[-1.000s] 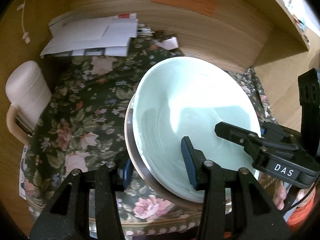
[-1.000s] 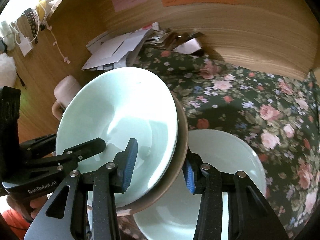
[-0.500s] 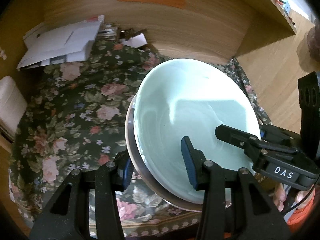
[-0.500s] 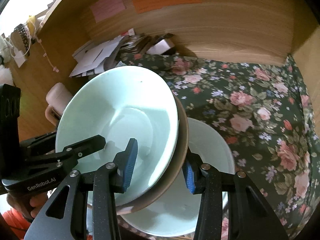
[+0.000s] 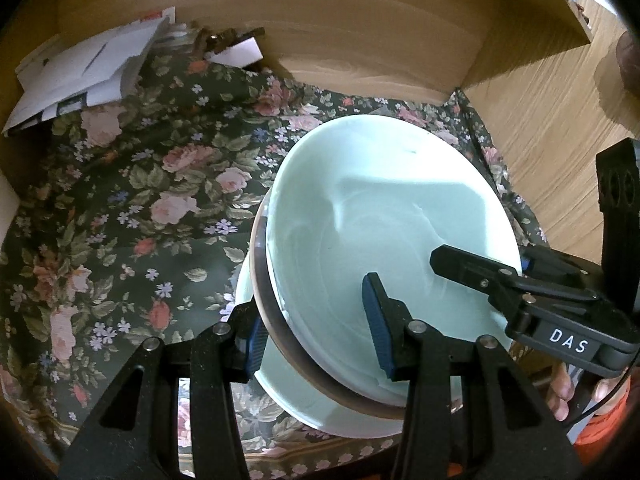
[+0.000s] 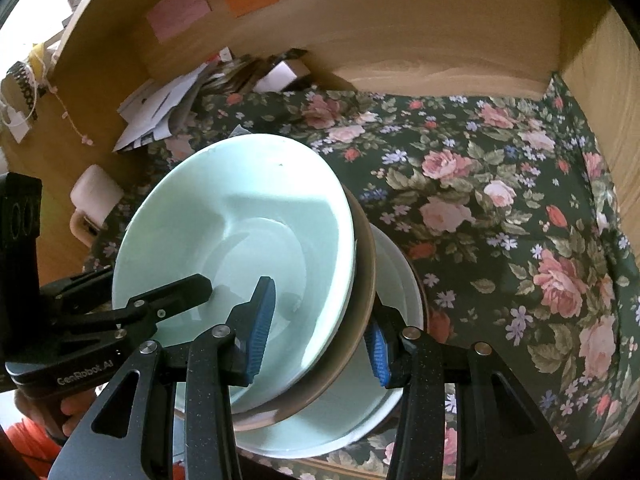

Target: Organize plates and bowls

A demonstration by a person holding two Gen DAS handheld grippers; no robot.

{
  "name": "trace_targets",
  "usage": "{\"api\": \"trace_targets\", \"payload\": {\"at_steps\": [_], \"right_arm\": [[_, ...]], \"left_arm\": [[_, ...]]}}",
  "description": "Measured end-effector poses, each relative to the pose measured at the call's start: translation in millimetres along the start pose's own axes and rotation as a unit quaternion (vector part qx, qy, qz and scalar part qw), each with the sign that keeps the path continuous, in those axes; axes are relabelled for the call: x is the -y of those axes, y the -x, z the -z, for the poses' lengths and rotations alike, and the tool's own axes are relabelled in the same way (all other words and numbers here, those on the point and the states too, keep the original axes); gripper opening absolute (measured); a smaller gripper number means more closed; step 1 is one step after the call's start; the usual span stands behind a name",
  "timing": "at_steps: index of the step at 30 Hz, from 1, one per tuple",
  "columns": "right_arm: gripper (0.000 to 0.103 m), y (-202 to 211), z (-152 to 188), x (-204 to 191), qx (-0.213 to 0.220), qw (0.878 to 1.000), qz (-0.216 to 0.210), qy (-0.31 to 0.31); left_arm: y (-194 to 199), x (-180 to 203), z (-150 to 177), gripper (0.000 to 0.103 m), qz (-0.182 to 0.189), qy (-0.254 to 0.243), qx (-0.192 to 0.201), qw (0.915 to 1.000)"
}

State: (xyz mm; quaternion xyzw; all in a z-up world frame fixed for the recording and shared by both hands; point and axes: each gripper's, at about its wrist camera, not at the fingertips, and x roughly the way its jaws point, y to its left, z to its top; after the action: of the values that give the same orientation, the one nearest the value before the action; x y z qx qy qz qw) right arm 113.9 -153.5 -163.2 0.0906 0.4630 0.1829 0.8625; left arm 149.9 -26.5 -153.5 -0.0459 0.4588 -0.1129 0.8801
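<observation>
A pale green bowl sits nested in a brown bowl; both grippers hold this stack by opposite rims. My left gripper is shut on the stack's left rim, my right gripper on its right rim. The green bowl and brown bowl are tilted above a pale green plate lying on the floral cloth. The plate shows under the stack in the left wrist view. Each gripper appears in the other's view.
The floral cloth lines a wooden alcove. A pile of white papers lies at the back left corner. A cream mug stands at the left. Wooden walls close the back and the right side.
Both grippers have carried the bowl stack to the right, over the pale green plate. The mug has slid out of the left wrist view. The grips have not changed.
</observation>
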Motion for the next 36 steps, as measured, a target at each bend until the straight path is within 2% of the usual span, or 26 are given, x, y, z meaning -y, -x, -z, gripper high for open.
{"api": "trace_targets", "payload": {"at_steps": [5, 12, 16, 22, 27, 30, 34, 36], "right_arm": [[0.039, -8.4, 2.7, 6.9, -0.013, 1.000, -0.005, -0.016], [0.040, -8.7, 2.3, 7.7, -0.009, 1.000, -0.011, -0.010], [0.040, 1.9, 1.7, 6.6, 0.016, 1.000, 0.001, 0.001], [0.040, 24.8, -3.1, 0.9, 0.046, 0.999, 0.018, 0.015], [0.040, 62.9, -5.6, -19.7, 0.099, 0.994, 0.016, 0.046], [0.041, 85.3, -5.4, -32.1, 0.132, 0.989, 0.007, 0.060], [0.042, 120.5, -1.6, -48.4, 0.192, 0.979, -0.001, 0.076], [0.047, 132.3, 0.1, -53.1, 0.212, 0.974, -0.005, 0.080]], "left_arm": [[-11.8, -1.8, -0.3, 0.042, 0.003, 0.006, -0.018, 0.9998], [-13.7, -5.6, 0.3, 0.042, 0.011, 0.019, -0.015, 0.9996], [-8.7, -6.9, 1.2, 0.042, 0.005, 0.018, -0.005, 0.9998], [21.3, -7.8, -3.3, 0.042, -0.020, 0.011, 0.041, 0.9989], [56.1, -3.2, -6.2, 0.042, -0.025, 0.001, 0.090, 0.9957], [84.5, 4.0, -4.1, 0.042, -0.027, -0.012, 0.134, 0.9906], [124.1, 12.8, 1.0, 0.042, -0.030, -0.021, 0.197, 0.9798], [140.0, 14.1, 3.2, 0.044, -0.027, -0.022, 0.221, 0.9747]]}}
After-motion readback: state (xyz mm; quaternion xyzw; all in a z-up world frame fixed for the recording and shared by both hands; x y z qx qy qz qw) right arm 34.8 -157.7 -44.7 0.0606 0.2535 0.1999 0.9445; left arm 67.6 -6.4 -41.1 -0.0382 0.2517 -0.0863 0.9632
